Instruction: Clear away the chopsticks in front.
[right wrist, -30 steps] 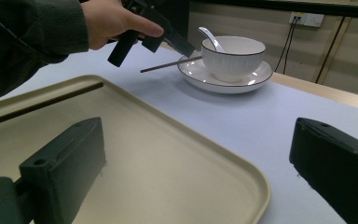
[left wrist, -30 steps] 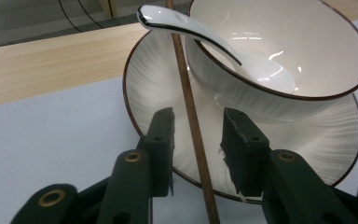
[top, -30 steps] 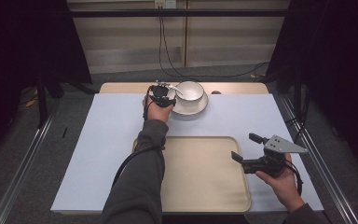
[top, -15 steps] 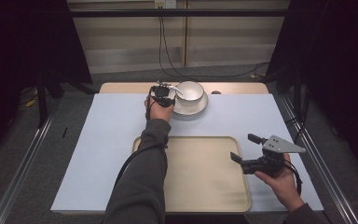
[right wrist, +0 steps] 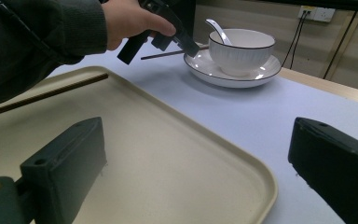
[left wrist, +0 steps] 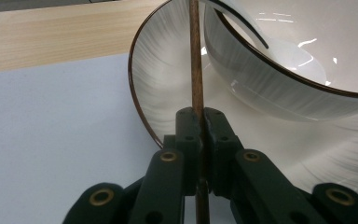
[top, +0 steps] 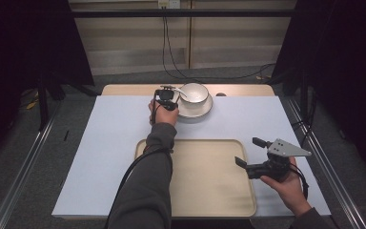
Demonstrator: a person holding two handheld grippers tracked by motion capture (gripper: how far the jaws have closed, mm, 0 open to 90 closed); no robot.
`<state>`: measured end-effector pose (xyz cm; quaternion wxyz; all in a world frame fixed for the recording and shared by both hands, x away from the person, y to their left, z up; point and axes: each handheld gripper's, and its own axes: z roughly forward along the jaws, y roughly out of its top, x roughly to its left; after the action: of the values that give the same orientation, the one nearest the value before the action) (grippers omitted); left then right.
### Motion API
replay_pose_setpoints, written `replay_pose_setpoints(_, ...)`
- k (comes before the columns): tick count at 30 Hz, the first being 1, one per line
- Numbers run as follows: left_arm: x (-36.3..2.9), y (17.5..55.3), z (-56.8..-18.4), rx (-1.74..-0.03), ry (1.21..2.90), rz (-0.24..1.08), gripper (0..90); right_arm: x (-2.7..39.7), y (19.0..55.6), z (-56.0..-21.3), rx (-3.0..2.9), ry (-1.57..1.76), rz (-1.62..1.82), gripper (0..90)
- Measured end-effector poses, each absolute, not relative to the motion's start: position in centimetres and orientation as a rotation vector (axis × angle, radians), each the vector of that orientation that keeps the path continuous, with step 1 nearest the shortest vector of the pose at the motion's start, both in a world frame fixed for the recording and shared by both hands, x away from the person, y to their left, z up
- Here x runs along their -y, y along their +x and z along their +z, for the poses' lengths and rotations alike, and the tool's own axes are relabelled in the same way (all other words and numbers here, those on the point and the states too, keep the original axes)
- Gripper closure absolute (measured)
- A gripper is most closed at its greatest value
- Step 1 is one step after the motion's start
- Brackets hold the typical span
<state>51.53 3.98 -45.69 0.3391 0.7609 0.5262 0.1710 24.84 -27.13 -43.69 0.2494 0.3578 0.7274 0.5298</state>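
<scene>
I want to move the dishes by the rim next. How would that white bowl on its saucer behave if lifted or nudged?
The bowl looks glazed, so probably slippery to pinch and breakable. It merely rests on the saucer, so a nudge may slide it. The spoon leaning inside could shift or clatter out.

A bowl (top: pixel 194 92) sits on a plate (top: pixel 205 108) at the table's (top: pixel 100 143) far edge — a spoon (right wrist: pixel 216 29) inside it. A tray (top: pixel 209 176) lies nearer, before them.
</scene>
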Motion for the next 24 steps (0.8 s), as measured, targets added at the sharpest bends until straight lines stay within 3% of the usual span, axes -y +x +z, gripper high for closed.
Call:
replay_pose_setpoints(10, -5.4, 49.0, -44.8, -1.491, 1.891, 0.393, 85.5, 27.0, 24.8, -43.7, -1.979, 0.963, 1.445, 3.5)
replay_pose_setpoints(24, -8.0, 44.0, -43.6, -1.497, 1.814, 0.372, 85.5, 26.8, 24.8, -43.7, -1.988, 0.951, 1.443, 3.3)
